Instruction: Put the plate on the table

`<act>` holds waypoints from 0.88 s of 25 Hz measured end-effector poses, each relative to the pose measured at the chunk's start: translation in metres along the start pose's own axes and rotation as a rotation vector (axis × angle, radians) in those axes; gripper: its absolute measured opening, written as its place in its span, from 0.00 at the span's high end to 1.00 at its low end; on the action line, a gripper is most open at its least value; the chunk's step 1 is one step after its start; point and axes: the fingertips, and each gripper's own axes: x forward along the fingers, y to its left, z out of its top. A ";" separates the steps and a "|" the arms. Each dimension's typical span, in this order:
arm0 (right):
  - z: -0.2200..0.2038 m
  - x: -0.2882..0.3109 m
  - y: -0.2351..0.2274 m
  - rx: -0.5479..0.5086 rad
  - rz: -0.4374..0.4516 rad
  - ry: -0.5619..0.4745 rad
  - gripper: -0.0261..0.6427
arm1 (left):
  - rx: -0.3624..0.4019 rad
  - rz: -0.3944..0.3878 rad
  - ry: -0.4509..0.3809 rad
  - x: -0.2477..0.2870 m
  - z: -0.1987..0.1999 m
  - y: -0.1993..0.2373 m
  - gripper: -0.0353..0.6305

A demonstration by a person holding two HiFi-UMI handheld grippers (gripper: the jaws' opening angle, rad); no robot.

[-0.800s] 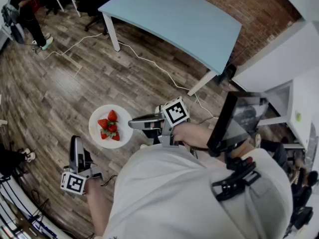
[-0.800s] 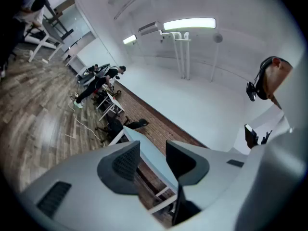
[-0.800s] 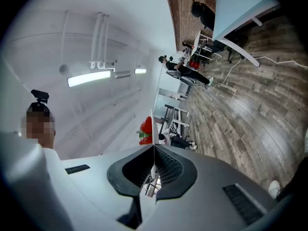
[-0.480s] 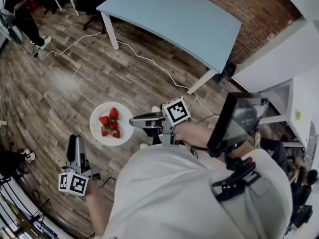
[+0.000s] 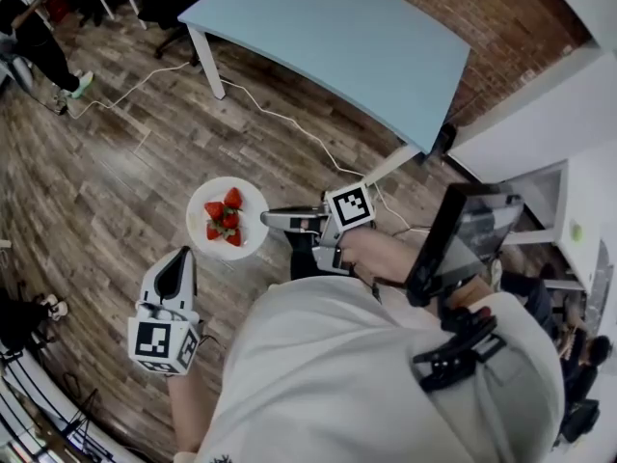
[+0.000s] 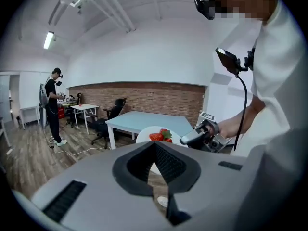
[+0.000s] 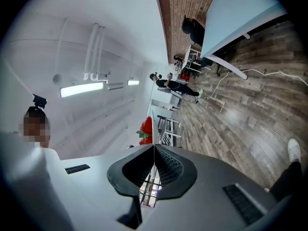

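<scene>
One rim grip: your right claw (image 5: 267, 222) pinches the round white plate (image 5: 201, 209) to hold red strawberries (image 5: 228, 218) level; left claw (image 5: 179, 262) shut, empty.

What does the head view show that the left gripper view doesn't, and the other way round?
Head view only: the left gripper seen from outside, with its marker cube. Left gripper view only: the ceiling lights, and that gripper's jaws shut with nothing between them. Both: the right gripper clamped on the rim of the plate of strawberries, the blue table, and a person standing further off.
</scene>
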 end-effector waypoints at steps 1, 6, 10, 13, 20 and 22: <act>0.012 -0.004 -0.004 0.001 0.002 -0.009 0.94 | 0.000 -0.007 -0.001 0.011 0.005 0.000 0.95; 0.076 -0.022 -0.025 0.015 -0.006 -0.037 0.94 | 0.001 -0.028 0.021 0.071 0.032 0.003 0.95; 0.130 -0.034 -0.037 0.023 -0.001 -0.035 0.94 | -0.028 -0.048 0.030 0.119 0.064 0.004 0.95; 0.169 -0.043 -0.045 0.026 0.002 -0.024 0.94 | -0.044 -0.085 0.037 0.157 0.084 -0.003 0.95; 0.244 -0.061 -0.075 0.016 -0.014 -0.051 0.94 | -0.101 -0.150 0.011 0.235 0.112 -0.003 0.95; 0.258 -0.052 -0.083 0.029 -0.011 -0.063 0.94 | -0.107 -0.170 0.017 0.245 0.114 0.006 0.95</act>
